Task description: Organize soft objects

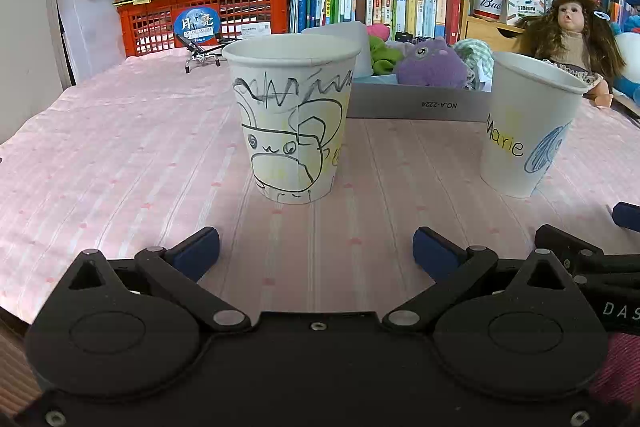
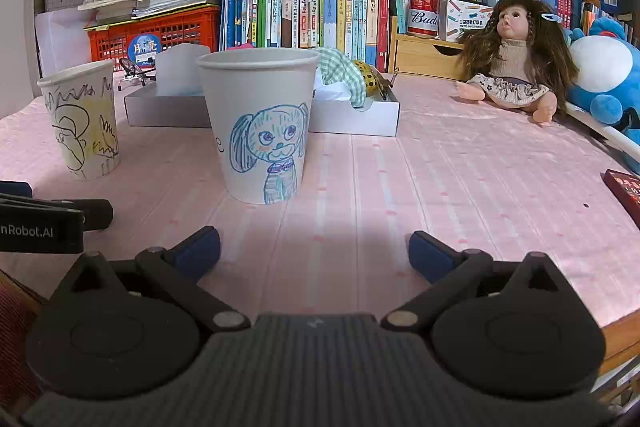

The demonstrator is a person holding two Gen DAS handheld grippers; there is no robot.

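Two paper cups (both with drawings) stand upright, apart, on the pink cloth. Far behind: books, a red can.

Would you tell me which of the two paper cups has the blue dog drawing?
The cup marked "Marie", facing the right gripper; the other cup carries only black and yellow scribbles.

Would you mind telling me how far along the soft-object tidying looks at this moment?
Possibly done: a purple plush, a green toy and a checked cloth already lie in the grey box. In hand: nothing; the left gripper and right gripper are both open and empty, each facing a paper cup. Left: the doll and blue plush sit outside the box.
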